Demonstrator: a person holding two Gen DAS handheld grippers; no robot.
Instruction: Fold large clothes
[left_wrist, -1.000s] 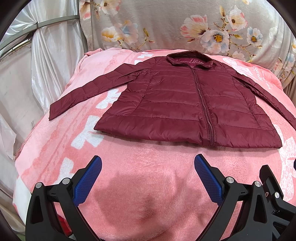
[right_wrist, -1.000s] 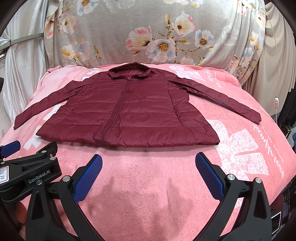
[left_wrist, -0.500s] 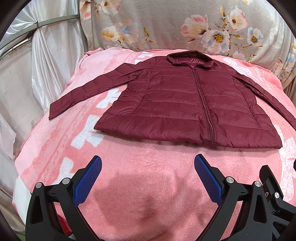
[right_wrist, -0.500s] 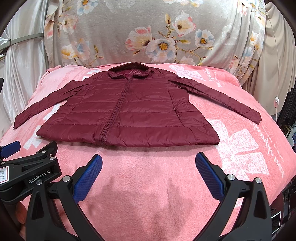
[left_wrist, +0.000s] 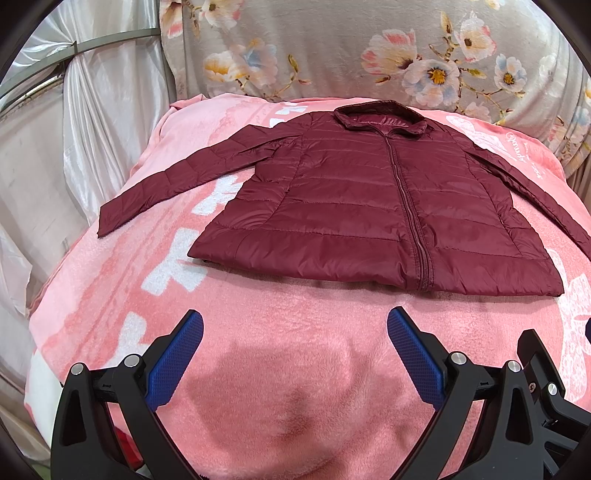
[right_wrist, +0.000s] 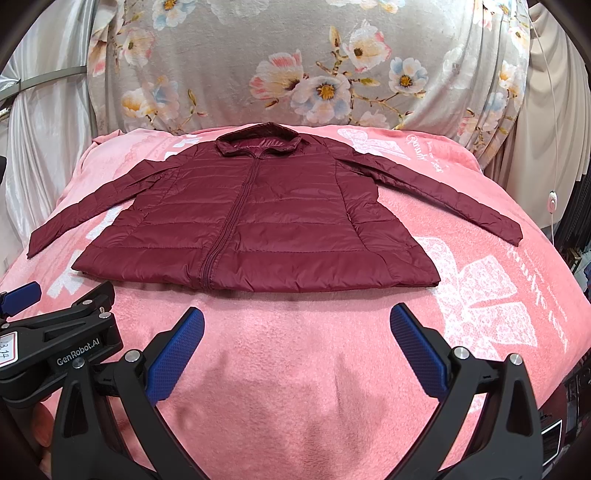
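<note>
Jacket (left_wrist: 369, 206), maroon and zipped, lies flat with sleeves spread on the pink blanket (left_wrist: 280, 362); left gripper (left_wrist: 294, 343) and right gripper (right_wrist: 296, 341) hover near its hem, fingers spread wide, holding nothing

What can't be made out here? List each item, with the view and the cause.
- Jacket: in the left wrist view its right cuff is cut off by the frame edge.
- Its back and lining lie against the blanket, hidden in both views.
- White script on the blanket: too small and warped, right wrist view.
- Left tool: only partly in frame there.
</note>
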